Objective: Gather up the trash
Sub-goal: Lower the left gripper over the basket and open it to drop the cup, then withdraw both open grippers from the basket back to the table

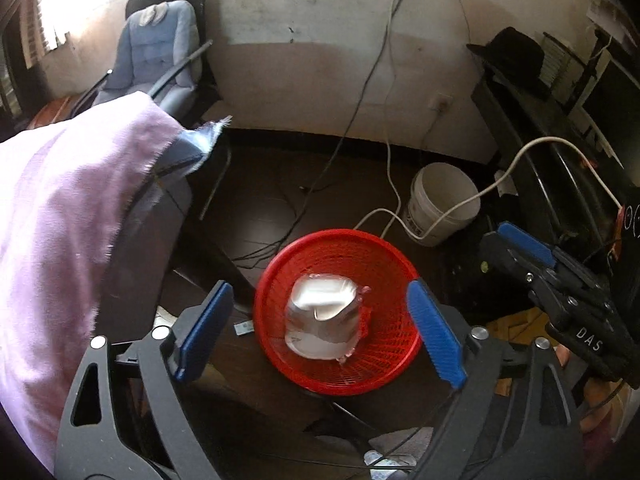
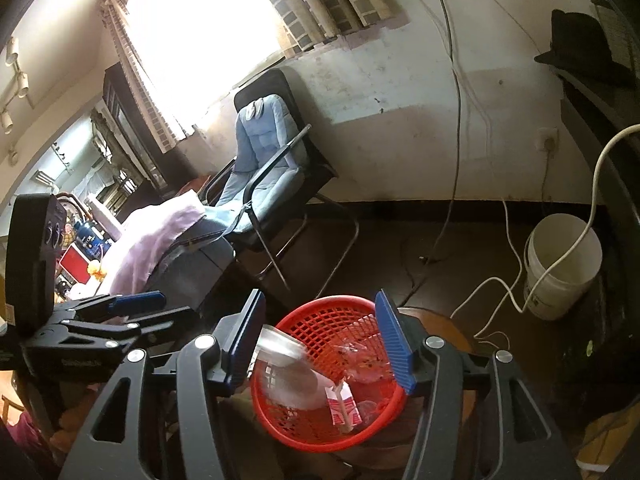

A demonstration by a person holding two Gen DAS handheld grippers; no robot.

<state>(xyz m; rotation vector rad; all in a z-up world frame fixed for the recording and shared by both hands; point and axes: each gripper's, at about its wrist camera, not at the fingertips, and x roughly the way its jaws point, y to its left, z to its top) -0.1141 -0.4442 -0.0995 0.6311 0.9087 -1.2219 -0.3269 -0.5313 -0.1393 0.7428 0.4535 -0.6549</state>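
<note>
A red mesh basket (image 1: 384, 252) stands on the dark floor, and it also shows in the right wrist view (image 2: 304, 436). A crumpled silver and white bag (image 1: 324, 316) lies inside it; the right wrist view shows the bag (image 2: 296, 384) blurred, beside a red and white carton (image 2: 344, 402) and clear wrapper (image 2: 360, 360). My left gripper (image 1: 320, 332) is open and empty above the basket. My right gripper (image 2: 320, 344) is open and empty over the basket rim; it appears in the left wrist view (image 1: 520, 244) at the right.
A white bucket (image 1: 440, 204) and white cable (image 1: 460, 204) sit behind the basket. A pink cloth (image 1: 60, 216) covers furniture at left. A blue-cushioned chair (image 2: 264, 152) stands by the wall. Dark shelving (image 1: 560, 140) with a black hat (image 1: 512, 52) is at right.
</note>
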